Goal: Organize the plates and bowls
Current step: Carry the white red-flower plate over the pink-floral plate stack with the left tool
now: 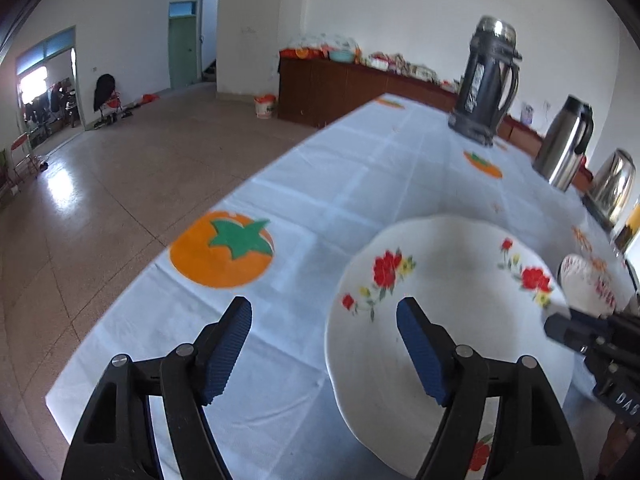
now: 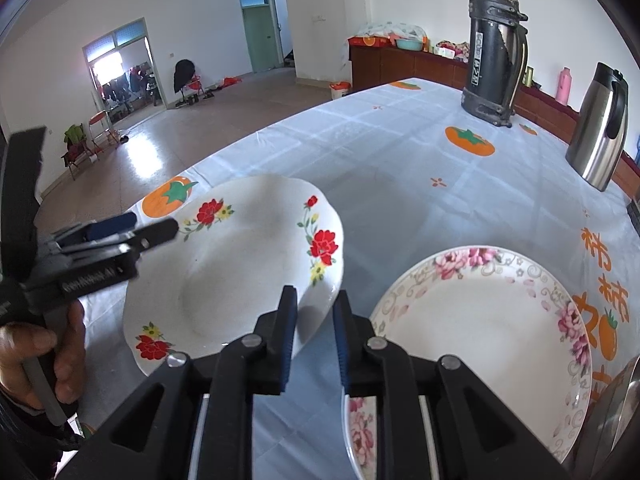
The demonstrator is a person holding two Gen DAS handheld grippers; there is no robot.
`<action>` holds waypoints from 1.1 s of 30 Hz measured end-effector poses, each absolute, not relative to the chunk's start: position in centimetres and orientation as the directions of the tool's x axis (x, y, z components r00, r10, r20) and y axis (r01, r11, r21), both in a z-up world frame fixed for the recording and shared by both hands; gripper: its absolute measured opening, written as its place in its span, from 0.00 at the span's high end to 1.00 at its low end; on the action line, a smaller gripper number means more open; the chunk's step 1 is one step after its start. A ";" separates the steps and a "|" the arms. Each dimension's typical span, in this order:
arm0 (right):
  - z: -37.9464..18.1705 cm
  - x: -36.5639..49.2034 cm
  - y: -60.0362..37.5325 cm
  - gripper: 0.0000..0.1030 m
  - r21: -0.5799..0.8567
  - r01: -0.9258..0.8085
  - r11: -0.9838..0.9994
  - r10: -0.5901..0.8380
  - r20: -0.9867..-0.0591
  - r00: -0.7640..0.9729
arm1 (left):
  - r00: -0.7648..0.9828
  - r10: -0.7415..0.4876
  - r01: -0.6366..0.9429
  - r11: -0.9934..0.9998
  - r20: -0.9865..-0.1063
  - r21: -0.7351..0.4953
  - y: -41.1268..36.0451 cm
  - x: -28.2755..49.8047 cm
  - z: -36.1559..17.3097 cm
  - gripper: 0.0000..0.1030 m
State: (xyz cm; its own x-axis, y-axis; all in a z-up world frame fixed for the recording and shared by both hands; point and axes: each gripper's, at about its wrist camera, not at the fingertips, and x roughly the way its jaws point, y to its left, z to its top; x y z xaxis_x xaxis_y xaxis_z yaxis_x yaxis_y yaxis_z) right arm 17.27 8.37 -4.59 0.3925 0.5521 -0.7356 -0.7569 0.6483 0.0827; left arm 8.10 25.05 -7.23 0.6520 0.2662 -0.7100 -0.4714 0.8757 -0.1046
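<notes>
Left gripper (image 1: 324,312) fingers wide astride red-flowered plate (image 2: 240,264) rim; right gripper (image 2: 314,300) fingers narrow, seemingly pinching its opposite rim.

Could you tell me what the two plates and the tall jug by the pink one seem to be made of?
Red-flowered plate: likely glazed ceramic, a glossy white surface with a scalloped rim.
Pink-flowered plate: the same glazed ceramic look, smooth and shiny with a printed border.
Jug: brushed stainless steel by its silvery sheen, with a black, probably plastic, handle.

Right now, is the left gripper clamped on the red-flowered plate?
No, the left gripper stands wide open: one finger is over the red-flowered plate, the other over the tablecloth, gripping nothing.
</notes>
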 end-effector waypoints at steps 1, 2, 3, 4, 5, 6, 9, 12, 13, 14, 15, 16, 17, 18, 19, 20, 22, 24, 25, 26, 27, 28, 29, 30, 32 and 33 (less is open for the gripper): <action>-4.7 17.3 8.3 0.83 0.087 -0.756 0.649 0.553 -0.736 0.391 | 0.649 0.255 -0.467 0.877 -0.717 -0.111 25.0 8.2 -7.5 0.38; -4.7 17.4 8.3 0.82 0.088 -0.755 0.650 0.553 -0.736 0.390 | 0.642 0.240 -0.461 0.880 -0.728 -0.117 24.9 8.3 -7.8 0.59; -4.8 17.4 8.3 0.82 0.089 -0.754 0.651 0.553 -0.736 0.390 | 0.645 0.204 -0.439 0.888 -0.736 -0.138 24.7 8.4 -8.1 0.69; -4.8 17.3 8.3 0.82 0.090 -0.753 0.652 0.555 -0.733 0.393 | 0.647 0.198 -0.432 0.891 -0.736 -0.139 24.4 8.5 -8.2 0.71; -4.8 17.2 8.4 0.82 0.086 -0.751 0.654 0.552 -0.733 0.397 | 0.641 0.219 -0.440 0.890 -0.735 -0.119 24.1 8.6 -8.2 0.70; -4.9 17.1 8.4 0.82 0.076 -0.750 0.657 0.546 -0.734 0.404 | 0.639 0.225 -0.448 0.886 -0.736 -0.118 24.0 8.5 -8.1 0.71; -4.6 16.5 8.3 0.82 0.068 -0.748 0.660 0.549 -0.723 0.418 | 0.642 0.224 -0.460 0.877 -0.734 -0.135 24.0 8.4 -8.1 0.70; -4.1 15.8 8.0 0.82 0.061 -0.752 0.656 0.558 -0.710 0.429 | 0.651 0.244 -0.472 0.872 -0.718 -0.132 23.8 8.0 -7.3 0.70; -3.9 15.7 7.9 0.81 0.064 -0.752 0.656 0.562 -0.706 0.430 | 0.653 0.250 -0.474 0.871 -0.715 -0.128 23.7 8.0 -7.0 0.70; -3.7 15.7 7.8 0.81 0.067 -0.752 0.656 0.567 -0.701 0.432 | 0.655 0.257 -0.475 0.871 -0.710 -0.123 23.6 8.0 -6.7 0.70; -3.5 15.7 7.7 0.81 0.070 -0.750 0.657 0.570 -0.698 0.434 | 0.658 0.260 -0.471 0.874 -0.707 -0.118 23.3 8.0 -6.3 0.70; -3.2 15.7 7.3 0.81 0.076 -0.747 0.660 0.574 -0.692 0.437 | 0.660 0.259 -0.468 0.876 -0.705 -0.116 23.3 8.2 -6.1 0.70; -3.0 15.7 7.1 0.81 0.080 -0.745 0.662 0.577 -0.689 0.439 | 0.663 0.260 -0.465 0.878 -0.702 -0.114 23.1 8.3 -5.9 0.70; -2.9 15.8 6.9 0.81 0.083 -0.742 0.665 0.578 -0.686 0.442 | 0.666 0.260 -0.460 0.881 -0.699 -0.111 22.7 8.5 -5.6 0.70; -2.6 15.9 6.5 0.81 0.088 -0.737 0.671 0.580 -0.681 0.447 | 0.668 0.260 -0.457 0.883 -0.697 -0.109 22.5 8.6 -5.4 0.70; -2.4 15.9 6.2 0.81 0.090 -0.733 0.674 0.580 -0.678 0.451 | 0.671 0.259 -0.452 0.886 -0.695 -0.105 22.2 8.7 -5.2 0.70; -2.0 15.9 5.5 0.81 0.088 -0.724 0.684 0.578 -0.672 0.463 | 0.677 0.253 -0.436 0.894 -0.691 -0.099 21.5 9.1 -4.7 0.70; -1.7 16.0 4.7 0.81 0.091 -0.714 0.694 0.577 -0.663 0.476 | 0.685 0.241 -0.417 0.903 -0.688 -0.099 20.8 9.6 -4.3 0.70; -1.5 16.1 4.2 0.81 0.091 -0.709 0.699 0.576 -0.659 0.484 | 0.687 0.236 -0.411 0.906 -0.687 -0.099 20.6 9.7 -4.1 0.70; -1.3 16.2 3.6 0.81 0.094 -0.701 0.707 0.575 -0.654 0.491 | 0.690 0.234 -0.404 0.910 -0.685 -0.096 20.2 10.0 -3.9 0.70; -1.2 16.3 3.2 0.81 0.096 -0.696 0.712 0.574 -0.650 0.498 | 0.694 0.231 -0.395 0.914 -0.682 -0.092 19.7 10.4 -3.7 0.70; -1.1 16.4 2.9 0.81 0.097 -0.692 0.715 0.573 -0.648 0.501 | 0.695 0.230 -0.390 0.917 -0.681 -0.089 19.3 10.7 -3.6 0.70; -1.0 16.5 2.4 0.81 0.100 -0.686 0.721 0.571 -0.646 0.507 | 0.697 0.228 -0.384 0.920 -0.680 -0.085 18.9 10.9 -3.4 0.70; -1.0 16.7 2.0 0.81 0.102 -0.680 0.726 0.570 -0.644 0.511 | 0.700 0.226 -0.375 0.924 -0.677 -0.080 18.4 11.2 -3.2 0.70; -0.9 16.9 1.0 0.81 0.109 -0.668 0.736 0.567 -0.639 0.520 | 0.703 0.221 -0.364 0.928 -0.676 -0.075 17.7 11.6 -3.1 0.70; -0.8 17.0 0.7 0.81 0.112 -0.662 0.741 0.565 -0.638 0.524 | 0.705 0.219 -0.358 0.931 -0.675 -0.072 17.3 11.9 -3.0 0.70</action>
